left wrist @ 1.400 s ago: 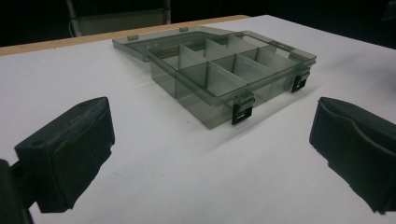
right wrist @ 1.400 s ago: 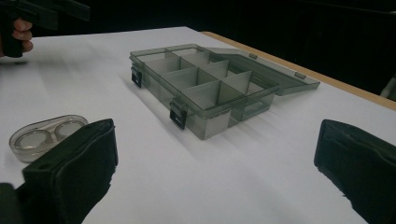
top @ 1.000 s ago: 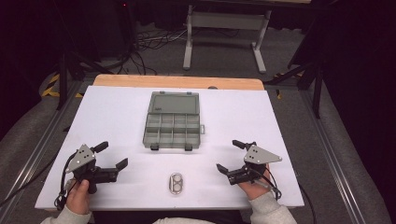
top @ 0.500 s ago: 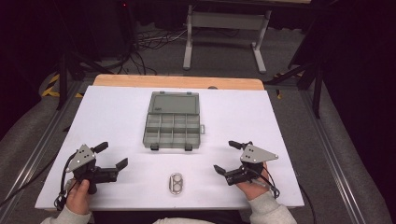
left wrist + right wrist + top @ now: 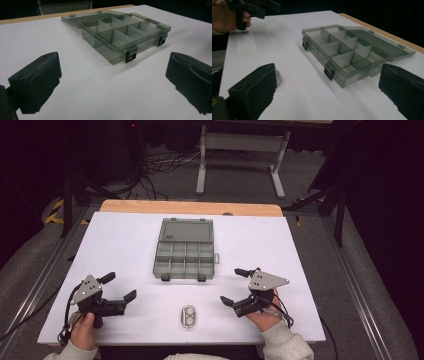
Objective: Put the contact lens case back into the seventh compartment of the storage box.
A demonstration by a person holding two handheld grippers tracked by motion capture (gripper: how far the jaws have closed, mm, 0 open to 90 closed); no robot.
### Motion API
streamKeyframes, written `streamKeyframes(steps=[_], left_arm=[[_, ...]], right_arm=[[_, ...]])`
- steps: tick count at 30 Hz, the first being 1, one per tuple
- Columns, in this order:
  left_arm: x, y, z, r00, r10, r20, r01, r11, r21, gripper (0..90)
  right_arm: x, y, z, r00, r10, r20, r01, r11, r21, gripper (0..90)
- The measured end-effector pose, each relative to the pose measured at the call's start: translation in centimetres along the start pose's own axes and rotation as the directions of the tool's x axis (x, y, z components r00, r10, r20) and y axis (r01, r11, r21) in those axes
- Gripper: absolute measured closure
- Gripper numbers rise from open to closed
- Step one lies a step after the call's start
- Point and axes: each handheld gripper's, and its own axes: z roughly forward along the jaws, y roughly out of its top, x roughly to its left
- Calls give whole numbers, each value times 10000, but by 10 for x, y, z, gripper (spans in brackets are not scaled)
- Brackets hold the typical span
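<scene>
Organizer box (image 5: 184, 251) ahead — between claws.

boxes: 1 compartment box (image 5: 184, 249) | rings: 1 double metal ring (image 5: 189, 316) | grippers: 2

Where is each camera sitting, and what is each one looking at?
High view: above the person's side, looking down on the white table; both hands, the left gripper and right gripper.
Left gripper view: on the left gripper, low over the table, facing the compartment box; its two jaws.
Right gripper view: on the right gripper, facing the box; its jaws, and the other hand.
All three views share the open box.
</scene>
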Motion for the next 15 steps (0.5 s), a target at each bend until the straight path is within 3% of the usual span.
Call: streamKeyframes(steps=[15], left_arm=[[-1, 0, 0, 10000, 31, -6, -31, 10000, 9, 7]], right_arm=[[6, 24, 26, 9958, -441, -804, 451, 9989, 105, 23]])
